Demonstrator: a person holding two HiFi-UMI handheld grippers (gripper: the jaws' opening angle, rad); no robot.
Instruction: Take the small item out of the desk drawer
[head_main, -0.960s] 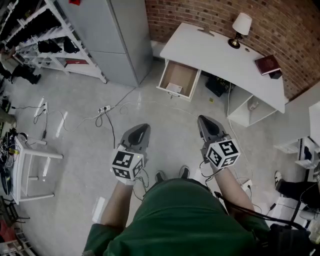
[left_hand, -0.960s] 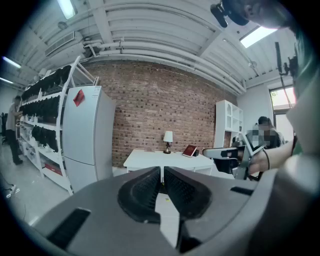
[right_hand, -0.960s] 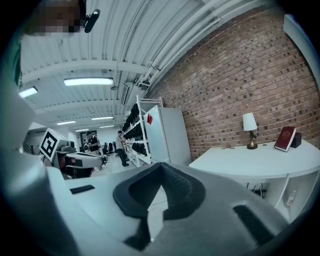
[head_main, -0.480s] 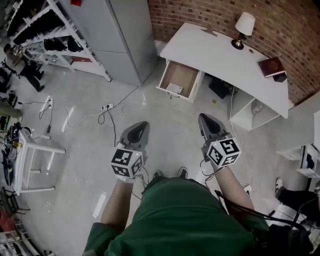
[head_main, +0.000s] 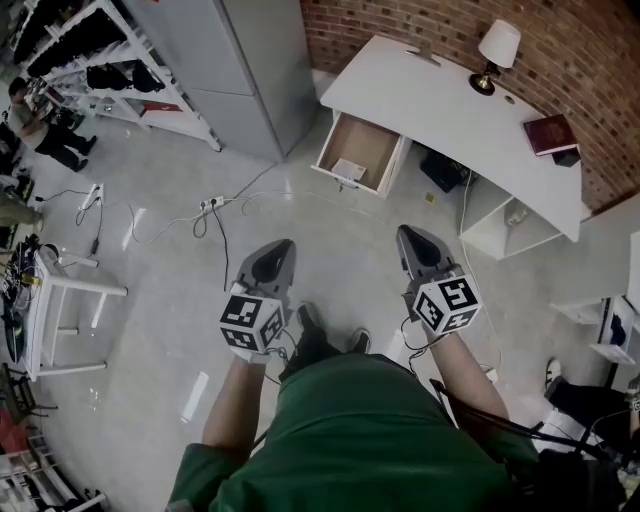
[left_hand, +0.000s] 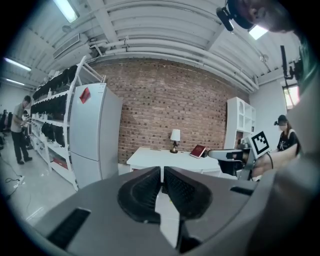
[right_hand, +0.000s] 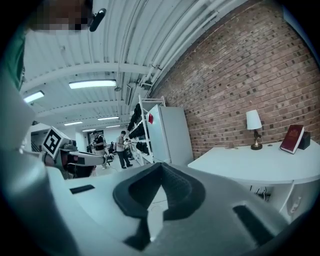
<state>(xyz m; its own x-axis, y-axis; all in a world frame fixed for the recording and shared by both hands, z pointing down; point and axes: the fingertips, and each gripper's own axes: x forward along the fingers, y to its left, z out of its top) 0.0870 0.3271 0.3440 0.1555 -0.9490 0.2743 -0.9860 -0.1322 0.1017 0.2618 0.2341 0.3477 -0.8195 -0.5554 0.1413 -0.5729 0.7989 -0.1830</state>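
Grey floor (head_main: 330, 230) runs to a brick wall (head_main: 600, 60), where a white desk (head_main: 440, 100) stands. Its drawer (head_main: 372, 135) is pulled out towards the person. The item (head_main: 348, 170), pale and flat, lies inside at the front, its long axis along the front panel; nothing finer shows. Both forearms reach forward over the floor. The left gripper (head_main: 282, 244) and right gripper (head_main: 405, 232) sit side by side, apart from each other and well short of the drawer. They point at the desk, tipped slightly down. Each pair of jaws is closed together with nothing between.
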